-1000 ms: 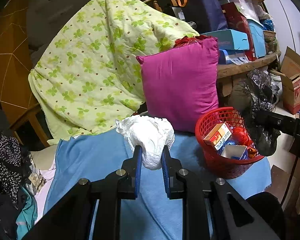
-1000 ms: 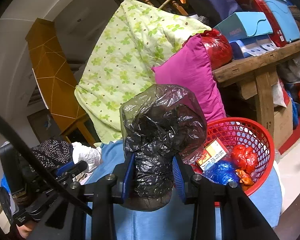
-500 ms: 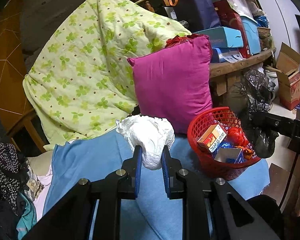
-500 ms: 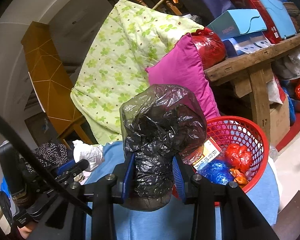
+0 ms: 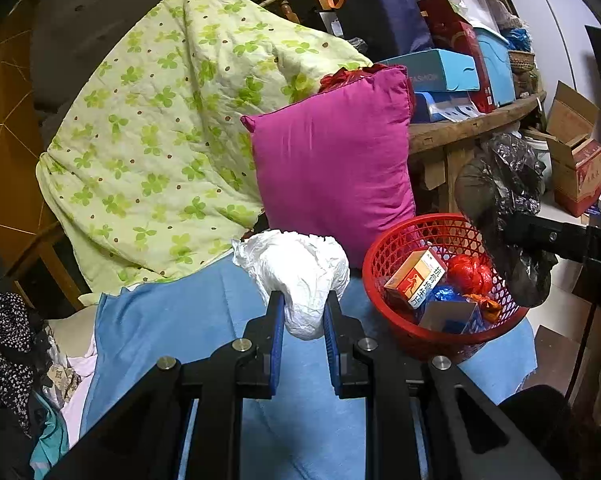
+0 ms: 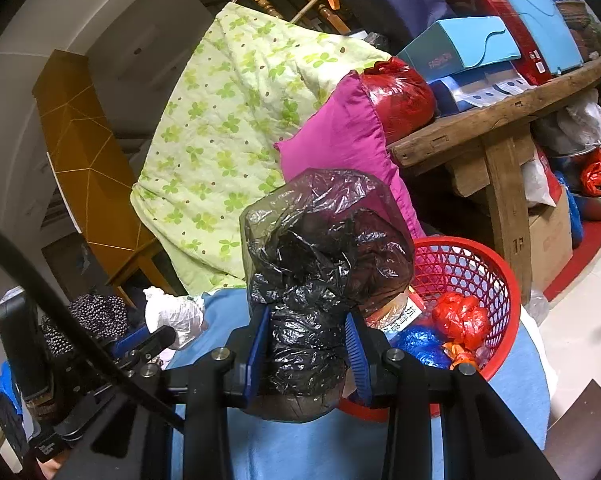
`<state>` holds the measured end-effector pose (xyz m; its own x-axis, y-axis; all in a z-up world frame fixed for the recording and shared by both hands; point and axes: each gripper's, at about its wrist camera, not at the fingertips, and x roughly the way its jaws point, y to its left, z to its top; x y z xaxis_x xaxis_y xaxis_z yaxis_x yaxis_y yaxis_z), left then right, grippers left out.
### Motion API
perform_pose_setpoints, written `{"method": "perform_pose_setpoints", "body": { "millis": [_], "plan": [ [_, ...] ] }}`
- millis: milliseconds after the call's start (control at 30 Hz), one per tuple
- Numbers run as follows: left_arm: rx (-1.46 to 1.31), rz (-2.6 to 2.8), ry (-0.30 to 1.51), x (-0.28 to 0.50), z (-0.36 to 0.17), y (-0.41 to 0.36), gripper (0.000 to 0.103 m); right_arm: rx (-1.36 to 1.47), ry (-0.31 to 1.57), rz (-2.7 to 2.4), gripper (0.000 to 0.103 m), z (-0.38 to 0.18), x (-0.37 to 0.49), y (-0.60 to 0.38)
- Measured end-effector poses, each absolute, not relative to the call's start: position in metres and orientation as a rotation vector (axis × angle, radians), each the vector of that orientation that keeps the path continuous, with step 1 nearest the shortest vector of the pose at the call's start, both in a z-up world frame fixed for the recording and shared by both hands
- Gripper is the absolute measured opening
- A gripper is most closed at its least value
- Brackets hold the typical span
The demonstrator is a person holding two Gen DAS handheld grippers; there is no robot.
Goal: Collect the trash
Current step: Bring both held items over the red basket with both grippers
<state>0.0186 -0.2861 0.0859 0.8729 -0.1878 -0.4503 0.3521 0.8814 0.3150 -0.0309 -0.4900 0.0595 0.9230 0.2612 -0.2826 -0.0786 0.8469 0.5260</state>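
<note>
My left gripper [image 5: 303, 314] is shut on a crumpled white plastic bag [image 5: 296, 272], held above the blue cloth [image 5: 180, 328]. A red mesh basket [image 5: 404, 240] stands to its right, holding a small orange and white box [image 5: 414, 278] and red and blue wrappers. My right gripper [image 6: 306, 340] is shut on a crumpled black plastic bag [image 6: 320, 256], held just left of the red basket [image 6: 492, 280]. In the left wrist view the black bag [image 5: 500, 200] hangs over the basket's right rim. In the right wrist view the white bag [image 6: 172, 314] shows at lower left.
A magenta pillow [image 5: 332, 160] and a green flowered quilt [image 5: 160, 128] lean behind the basket. A wooden bench [image 6: 500, 116] carries blue and red boxes at the right. Clothes [image 5: 8, 344] lie at the far left. Cardboard boxes [image 5: 576, 164] stand on the floor.
The left wrist view has shifted, so the basket and pillow now sit a little further left in it. Both bags stay gripped as before.
</note>
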Motion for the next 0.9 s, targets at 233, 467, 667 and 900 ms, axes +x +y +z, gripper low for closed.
{"method": "perform_pose_setpoints", "body": {
  "millis": [233, 467, 667, 900],
  "plan": [
    [0.405, -0.304, 0.433, 0.027, 0.083, -0.295, 0.02, 0.542, 0.352, 0.173, 0.039, 0.058, -0.027, -0.491],
    [0.411, -0.328, 0.437, 0.037, 0.083, -0.309, 0.02, 0.548, 0.358, 0.147, 0.039, 0.056, -0.026, -0.5],
    [0.405, -0.376, 0.444, 0.044, 0.083, -0.321, 0.02, 0.564, 0.346, 0.109, 0.039, 0.06, -0.018, -0.517],
    [0.355, -0.456, 0.475, 0.062, 0.083, -0.333, 0.02, 0.645, 0.348, 0.027, 0.039, 0.06, 0.01, -0.542]
  ]
}}
